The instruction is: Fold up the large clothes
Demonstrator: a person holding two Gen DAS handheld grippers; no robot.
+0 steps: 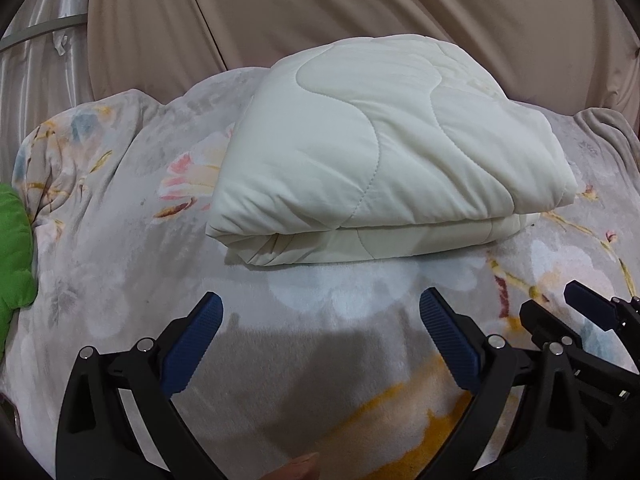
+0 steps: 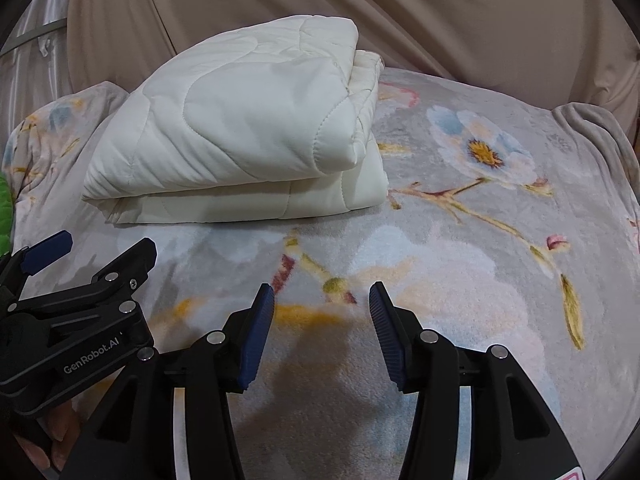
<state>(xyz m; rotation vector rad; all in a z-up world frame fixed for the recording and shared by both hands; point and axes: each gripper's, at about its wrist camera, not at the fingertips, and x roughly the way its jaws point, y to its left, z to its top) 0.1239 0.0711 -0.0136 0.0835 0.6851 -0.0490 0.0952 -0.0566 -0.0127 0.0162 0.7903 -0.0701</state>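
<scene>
Floral blanket (image 1: 120, 280), folded white quilt (image 1: 380, 152) beyond left claw (image 1: 320, 312) (jaws apart)

The left tool (image 1: 320, 320) points forward and downward, its two black arms spread wide and its ribbed blue pads (image 1: 192, 344) well apart, nothing between them. The right tool (image 2: 322, 316) sits just beside it, tilted down at a like angle, its jaws parted about halfway, narrower than the left's, and likewise empty. In the left wrist view the right tool shows at the right edge, close against the left tool's outer arm; in the right wrist view the left tool crosses the lower left corner. A fingertip (image 1: 298, 468) of the person shows at the bottom of the left view, and fingers (image 2: 52, 432) wrap under the left tool's body
</scene>
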